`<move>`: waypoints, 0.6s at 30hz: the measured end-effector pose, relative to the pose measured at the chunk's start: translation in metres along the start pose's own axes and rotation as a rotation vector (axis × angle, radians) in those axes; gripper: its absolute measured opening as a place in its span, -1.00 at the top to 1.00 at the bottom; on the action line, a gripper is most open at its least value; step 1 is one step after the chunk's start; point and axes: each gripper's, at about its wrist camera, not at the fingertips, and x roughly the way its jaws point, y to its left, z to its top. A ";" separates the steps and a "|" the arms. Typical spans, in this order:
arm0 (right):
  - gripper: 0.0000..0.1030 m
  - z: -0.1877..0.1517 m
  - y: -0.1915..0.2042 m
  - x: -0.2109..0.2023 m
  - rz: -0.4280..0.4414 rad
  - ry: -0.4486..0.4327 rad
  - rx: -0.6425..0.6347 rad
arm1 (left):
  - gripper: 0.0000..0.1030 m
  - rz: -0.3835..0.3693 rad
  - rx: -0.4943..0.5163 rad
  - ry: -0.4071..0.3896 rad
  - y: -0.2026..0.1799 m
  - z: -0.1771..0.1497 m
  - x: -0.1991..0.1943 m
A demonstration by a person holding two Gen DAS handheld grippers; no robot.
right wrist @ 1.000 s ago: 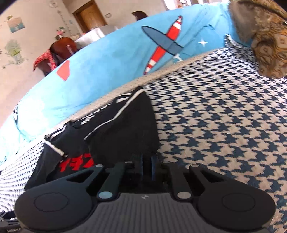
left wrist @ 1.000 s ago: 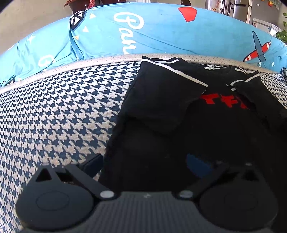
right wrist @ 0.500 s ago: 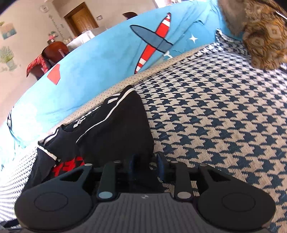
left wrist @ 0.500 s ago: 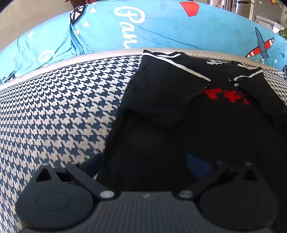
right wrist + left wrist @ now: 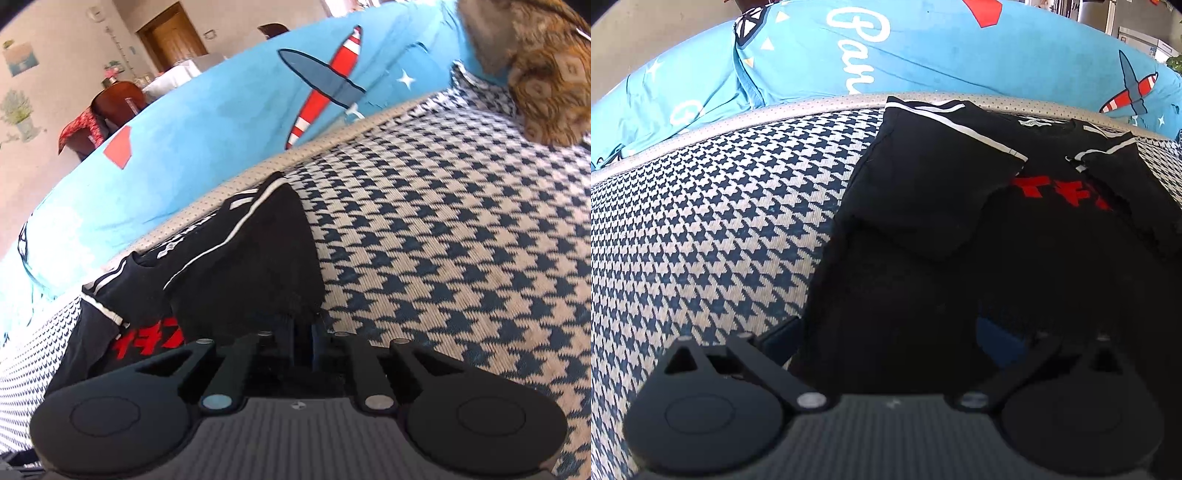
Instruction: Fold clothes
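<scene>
Black shirt (image 5: 923, 192) lying on the houndstooth cover (image 5: 701, 221), both sleeves folded inward; left gripper (image 5: 890, 332) with fingers spread wide astride the shirt's lower left edge, right gripper (image 5: 301, 332) with fingers pinching the shirt's right edge.

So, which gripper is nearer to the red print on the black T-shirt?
Right. The right gripper pinches the sleeve beside the red print; the left gripper is open at the hem, well below it.
</scene>
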 end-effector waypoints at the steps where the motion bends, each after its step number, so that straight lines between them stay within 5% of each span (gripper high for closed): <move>1: 0.76 -0.001 0.001 0.000 -0.002 -0.001 -0.005 | -0.99 0.000 0.001 0.000 0.000 0.000 0.000; 18: 0.76 0.000 0.005 0.000 -0.001 0.002 -0.015 | -1.00 -0.008 0.003 0.013 0.004 -0.001 0.000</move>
